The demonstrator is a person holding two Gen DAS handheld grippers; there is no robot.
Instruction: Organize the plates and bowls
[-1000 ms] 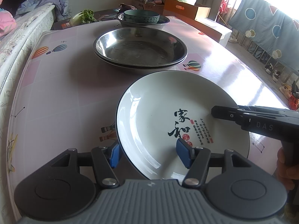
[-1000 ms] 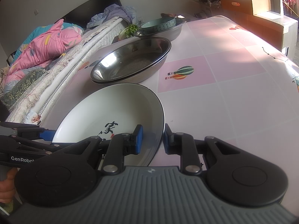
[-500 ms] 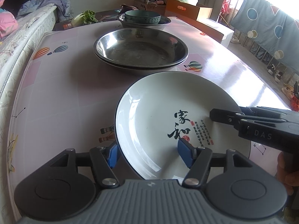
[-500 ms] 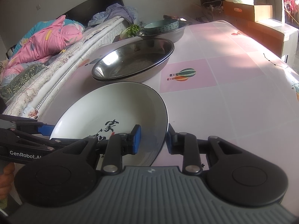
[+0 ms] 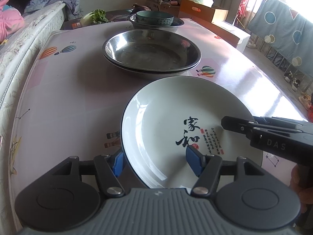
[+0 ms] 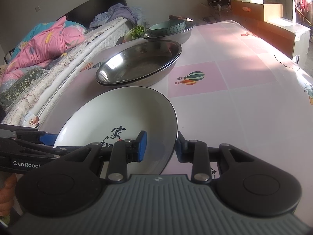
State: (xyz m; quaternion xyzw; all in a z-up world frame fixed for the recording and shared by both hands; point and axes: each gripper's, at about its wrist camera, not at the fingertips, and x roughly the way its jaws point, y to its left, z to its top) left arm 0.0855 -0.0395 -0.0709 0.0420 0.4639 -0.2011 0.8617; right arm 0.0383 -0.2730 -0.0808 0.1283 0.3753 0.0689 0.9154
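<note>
A white plate (image 5: pixel 166 117) with black characters and a dark rim lies near the table's front edge. My left gripper (image 5: pixel 155 163) is open and straddles the plate's near-left rim, one blue pad outside it and one over the inside. My right gripper (image 6: pixel 160 145) straddles the plate (image 6: pixel 117 115) at its right rim. Its jaws stand a little apart, with a visible gap between the inner pad and the rim. Two stacked steel basins (image 5: pixel 151 55) sit just behind the plate. A teal bowl (image 5: pixel 154 17) rests in another steel basin at the far end.
The pink checked table (image 5: pixel 58 98) has a bed (image 6: pixel 49 45) with bedding along its left side. Cardboard boxes (image 5: pixel 203 9) stand past the far end, and greens (image 5: pixel 97 16) lie at the far left. A person's hand holds each gripper handle.
My right gripper's jaws have widened from a tight pinch on the plate's rim to a loose straddle. The left gripper and the plate have stayed put.
</note>
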